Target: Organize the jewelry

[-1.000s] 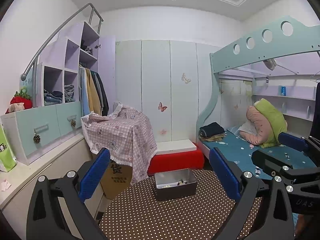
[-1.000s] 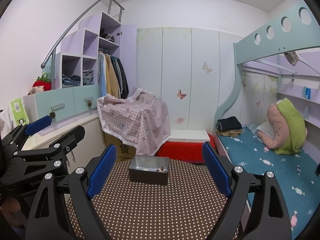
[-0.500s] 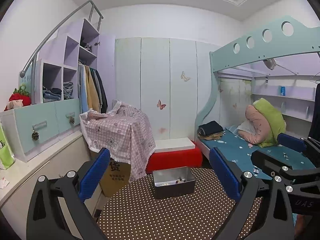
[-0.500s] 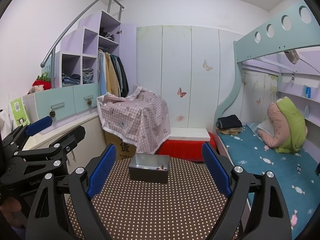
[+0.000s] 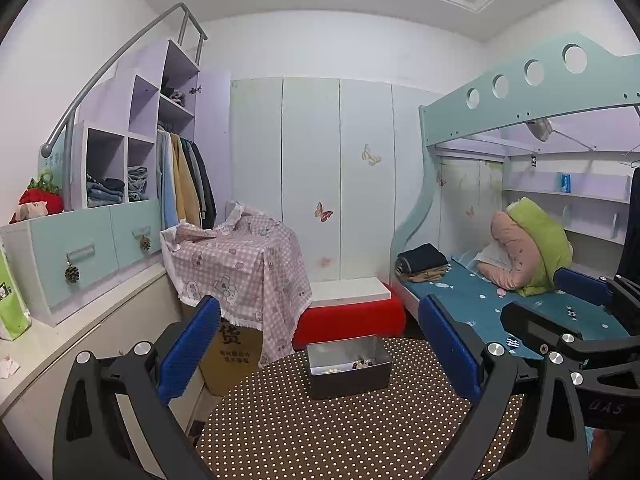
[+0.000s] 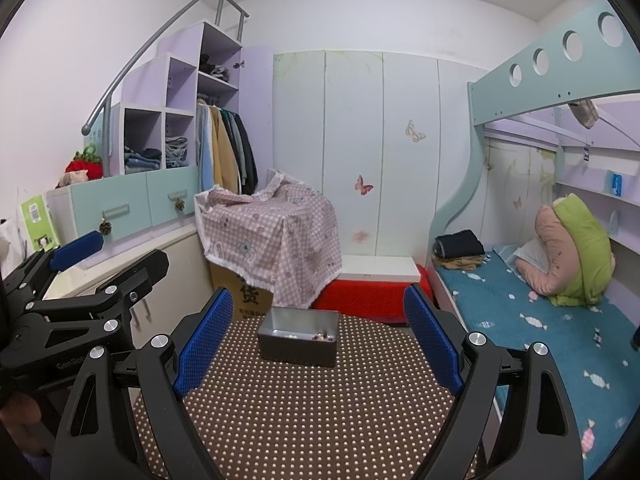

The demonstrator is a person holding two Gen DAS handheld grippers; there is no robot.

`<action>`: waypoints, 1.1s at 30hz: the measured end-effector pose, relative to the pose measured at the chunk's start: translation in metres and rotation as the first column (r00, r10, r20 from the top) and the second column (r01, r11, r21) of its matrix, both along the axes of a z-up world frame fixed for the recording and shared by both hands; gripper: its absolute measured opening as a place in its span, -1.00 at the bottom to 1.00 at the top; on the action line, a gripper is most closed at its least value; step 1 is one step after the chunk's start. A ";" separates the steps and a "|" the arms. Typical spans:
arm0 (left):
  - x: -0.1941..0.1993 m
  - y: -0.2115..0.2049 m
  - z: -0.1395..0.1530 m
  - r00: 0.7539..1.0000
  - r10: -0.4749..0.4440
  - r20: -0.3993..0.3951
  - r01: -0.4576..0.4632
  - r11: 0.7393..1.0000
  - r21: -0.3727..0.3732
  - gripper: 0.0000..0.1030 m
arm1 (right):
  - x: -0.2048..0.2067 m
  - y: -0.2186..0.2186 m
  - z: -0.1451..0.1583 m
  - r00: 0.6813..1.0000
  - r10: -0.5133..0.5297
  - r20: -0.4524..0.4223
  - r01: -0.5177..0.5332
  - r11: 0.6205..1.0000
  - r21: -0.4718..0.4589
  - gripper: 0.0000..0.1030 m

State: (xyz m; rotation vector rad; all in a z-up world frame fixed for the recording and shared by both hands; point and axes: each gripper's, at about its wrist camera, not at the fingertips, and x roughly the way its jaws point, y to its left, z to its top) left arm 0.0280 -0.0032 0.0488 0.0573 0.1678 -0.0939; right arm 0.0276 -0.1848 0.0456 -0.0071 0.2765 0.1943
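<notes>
The cardboard box (image 6: 245,294) bears "货"; the left gripper (image 6: 76,276) reads "GenRob".

Bare dotted tabletop (image 6: 312,408) before both tools, grey tin (image 6: 298,342) alone at far edge

Even, bright light; fisheye-warped edges

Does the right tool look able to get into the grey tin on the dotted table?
Probably yes: the right tool is open and empty, the lidless grey tin sits straight ahead, and only bare dotted tablecloth lies between.
</notes>
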 end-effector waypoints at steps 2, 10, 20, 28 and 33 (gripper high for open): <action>-0.001 -0.001 0.001 1.000 0.004 0.004 -0.004 1.000 0.004 0.87 | -0.001 0.000 0.000 1.000 0.001 0.000 -0.001 1.000 0.000 0.64; -0.003 0.000 0.004 1.000 0.003 0.007 -0.003 1.000 0.003 0.87 | 0.000 0.001 0.001 1.000 0.001 0.005 -0.001 1.000 0.002 0.64; -0.005 -0.002 0.005 1.000 0.004 0.006 -0.004 1.000 0.004 0.86 | -0.001 0.002 0.002 1.000 0.002 0.001 -0.002 1.000 -0.001 0.64; -0.005 -0.002 0.005 1.000 0.004 0.008 -0.004 1.000 0.005 0.87 | -0.001 0.002 0.002 1.000 0.002 0.002 -0.002 1.000 0.001 0.64; -0.005 -0.001 0.006 1.000 0.004 0.004 -0.004 1.000 0.004 0.87 | -0.001 0.002 0.002 1.000 0.002 0.001 -0.002 1.000 -0.001 0.64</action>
